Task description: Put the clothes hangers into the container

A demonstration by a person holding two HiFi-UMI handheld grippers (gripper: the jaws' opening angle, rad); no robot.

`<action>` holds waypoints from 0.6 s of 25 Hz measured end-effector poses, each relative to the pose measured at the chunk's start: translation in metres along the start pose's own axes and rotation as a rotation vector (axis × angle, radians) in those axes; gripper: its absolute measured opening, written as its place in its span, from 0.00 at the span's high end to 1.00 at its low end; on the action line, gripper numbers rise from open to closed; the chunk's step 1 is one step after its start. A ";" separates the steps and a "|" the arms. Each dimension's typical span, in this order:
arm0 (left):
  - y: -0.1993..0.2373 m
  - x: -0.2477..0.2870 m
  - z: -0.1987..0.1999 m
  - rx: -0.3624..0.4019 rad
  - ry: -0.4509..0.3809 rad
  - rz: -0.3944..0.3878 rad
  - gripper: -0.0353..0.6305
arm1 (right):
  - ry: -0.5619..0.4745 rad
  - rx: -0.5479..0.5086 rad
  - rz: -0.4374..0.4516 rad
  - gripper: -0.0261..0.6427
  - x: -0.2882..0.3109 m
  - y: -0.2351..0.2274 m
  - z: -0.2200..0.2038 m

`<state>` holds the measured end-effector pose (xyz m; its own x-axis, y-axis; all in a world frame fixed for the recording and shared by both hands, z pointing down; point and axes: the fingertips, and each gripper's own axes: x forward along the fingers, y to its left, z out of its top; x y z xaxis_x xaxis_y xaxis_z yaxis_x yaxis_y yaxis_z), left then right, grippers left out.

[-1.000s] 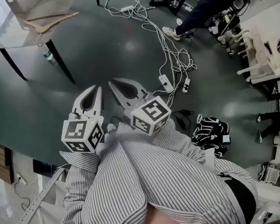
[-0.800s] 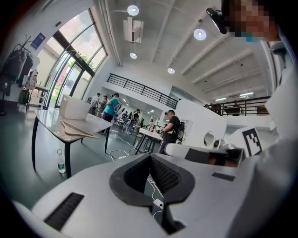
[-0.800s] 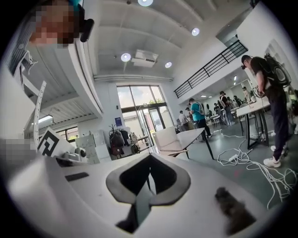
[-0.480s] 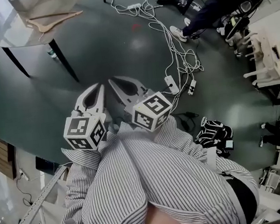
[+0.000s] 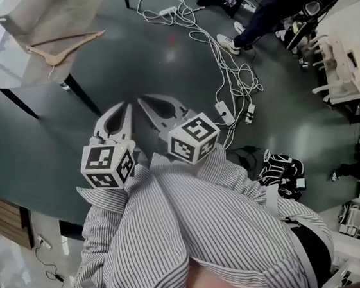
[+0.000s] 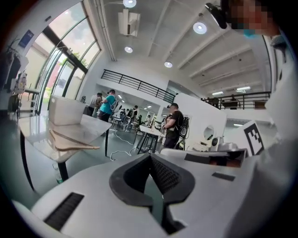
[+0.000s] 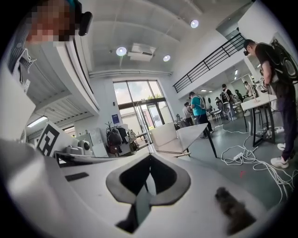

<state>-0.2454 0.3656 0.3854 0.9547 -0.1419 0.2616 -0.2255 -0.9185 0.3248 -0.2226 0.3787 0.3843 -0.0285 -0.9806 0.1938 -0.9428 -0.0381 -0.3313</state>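
The wooden hanger (image 5: 66,48) is seen flat on the surface (image 5: 9,66), upper left of the frame; it is judged light, stiff and smooth, best taken mid-arm; fingers of left gripper (image 5: 124,108) and right gripper (image 5: 144,103) are pressed together, empty.

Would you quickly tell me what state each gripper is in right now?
Left gripper: closed, holding nothing.
Right gripper: closed, holding nothing.

Hanger (image 5: 60,55) on table (image 5: 10,68) just before box (image 5: 20,13), far left; cables (image 5: 238,83) on floor (image 5: 126,69) right of table.
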 end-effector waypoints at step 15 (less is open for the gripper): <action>0.103 0.052 0.038 0.000 0.035 -0.086 0.93 | 0.065 -0.004 -0.084 0.94 0.122 -0.029 0.015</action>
<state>-0.2116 0.2497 0.3976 0.9632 -0.0493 0.2644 -0.1428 -0.9267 0.3476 -0.1933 0.2575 0.4034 0.0297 -0.9595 0.2802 -0.9441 -0.1189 -0.3073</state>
